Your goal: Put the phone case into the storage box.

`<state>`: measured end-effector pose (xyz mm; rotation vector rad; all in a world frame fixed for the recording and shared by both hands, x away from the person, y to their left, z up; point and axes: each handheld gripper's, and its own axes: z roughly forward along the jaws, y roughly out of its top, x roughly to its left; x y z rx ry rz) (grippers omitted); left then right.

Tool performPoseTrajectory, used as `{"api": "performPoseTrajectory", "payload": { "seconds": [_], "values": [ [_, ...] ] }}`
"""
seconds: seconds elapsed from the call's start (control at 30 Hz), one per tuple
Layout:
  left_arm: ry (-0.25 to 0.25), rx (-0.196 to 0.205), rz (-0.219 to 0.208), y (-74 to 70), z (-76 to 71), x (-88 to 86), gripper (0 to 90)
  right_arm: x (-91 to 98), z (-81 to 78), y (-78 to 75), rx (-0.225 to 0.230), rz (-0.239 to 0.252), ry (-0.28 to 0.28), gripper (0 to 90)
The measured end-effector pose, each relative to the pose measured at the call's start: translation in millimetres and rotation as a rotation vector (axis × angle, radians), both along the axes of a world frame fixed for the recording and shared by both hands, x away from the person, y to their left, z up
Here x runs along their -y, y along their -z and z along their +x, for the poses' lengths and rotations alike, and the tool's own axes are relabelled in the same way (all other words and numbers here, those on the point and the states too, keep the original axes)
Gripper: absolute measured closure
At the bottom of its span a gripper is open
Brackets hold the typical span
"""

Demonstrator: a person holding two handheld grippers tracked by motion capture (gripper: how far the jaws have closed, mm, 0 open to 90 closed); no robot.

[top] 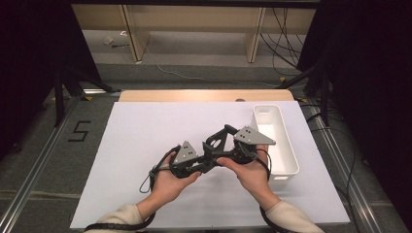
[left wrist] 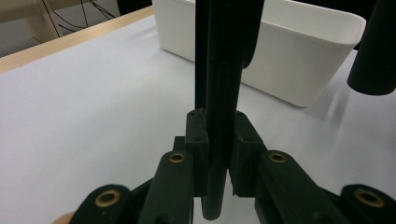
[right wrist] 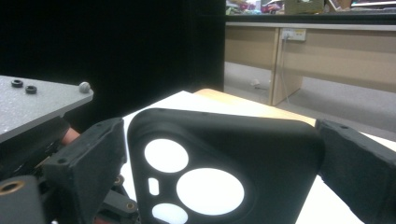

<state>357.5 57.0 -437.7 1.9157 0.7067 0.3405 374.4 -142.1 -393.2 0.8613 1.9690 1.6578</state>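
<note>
A black phone case (top: 219,138) with round camera cut-outs is held above the white mat between both grippers. My left gripper (top: 208,161) is shut on the case's thin edge; in the left gripper view its pads (left wrist: 196,140) clamp the case (left wrist: 223,84), which stands upright between them. My right gripper (top: 227,145) spans the case across its width. In the right gripper view its pads (right wrist: 88,158) lie against both sides of the case (right wrist: 233,144), with the camera holes facing the lens.
A long white bin (top: 286,145) stands on the right part of the mat, close to the right hand, its wall (left wrist: 299,79) just behind the case. The white mat (top: 141,145) covers the wooden table (top: 204,95). Cables trail from both grippers.
</note>
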Motion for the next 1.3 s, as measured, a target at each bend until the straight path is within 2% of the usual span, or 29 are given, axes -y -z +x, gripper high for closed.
{"api": "performPoseTrajectory", "payload": {
  "seconds": [0.17,0.27,0.5,0.73,0.97,1.0,1.03,1.07,1.13,1.17,1.2,1.23,1.27,1.3],
  "values": [
    [-0.004,0.001,-0.001,-0.6,0.2,-0.7,79.9,0.5,-0.3,2.0,-0.006,0.000,0.013,7.8],
    [-0.003,0.001,-0.002,-0.4,0.3,-0.7,79.9,-0.9,-0.7,3.0,-0.001,0.008,0.013,12.5],
    [0.000,0.002,-0.008,-0.2,0.8,-0.9,79.8,-1.3,-1.4,3.4,0.000,0.014,0.014,13.9],
    [0.007,0.020,-0.012,-1.8,0.4,-1.4,79.5,-2.0,-3.8,-0.1,0.021,0.000,0.019,14.7],
    [0.020,0.049,0.002,-3.7,-1.1,-1.3,77.7,-1.3,-4.7,-3.6,0.010,0.003,0.024,15.0],
    [0.027,0.056,0.010,-4.1,-1.4,-1.4,73.9,-0.9,-4.9,-4.6,0.012,0.008,0.027,15.1],
    [0.032,0.060,0.013,-4.2,-1.9,-0.9,73.9,-0.9,-4.9,-4.6,0.012,0.008,0.027,15.1],
    [0.053,0.070,0.021,-5.0,-2.6,-0.7,67.2,0.0,-5.1,-6.4,0.014,0.014,0.032,15.1],
    [0.063,0.076,0.024,-5.5,-3.3,-0.5,57.5,1.5,-4.8,-8.0,0.016,0.014,0.033,15.1],
    [0.075,0.081,0.029,-6.3,-4.1,-0.4,57.5,1.5,-4.8,-8.0,0.016,0.014,0.033,15.1],
    [0.086,0.084,0.032,-7.3,-4.7,-0.8,53.5,2.5,-4.6,-8.6,0.017,0.017,0.037,15.1],
    [0.088,0.079,0.024,-8.0,-5.4,-1.3,47.9,3.6,-4.3,-9.0,0.018,0.017,0.039,15.1],
    [0.095,0.076,0.031,-8.7,-6.2,-1.9,33.4,5.7,-3.6,-9.8,0.018,0.020,0.045,15.1],
    [0.098,0.078,0.041,-9.1,-7.3,-2.9,33.4,5.7,-3.6,-9.8,0.018,0.020,0.045,15.1]
  ]
}}
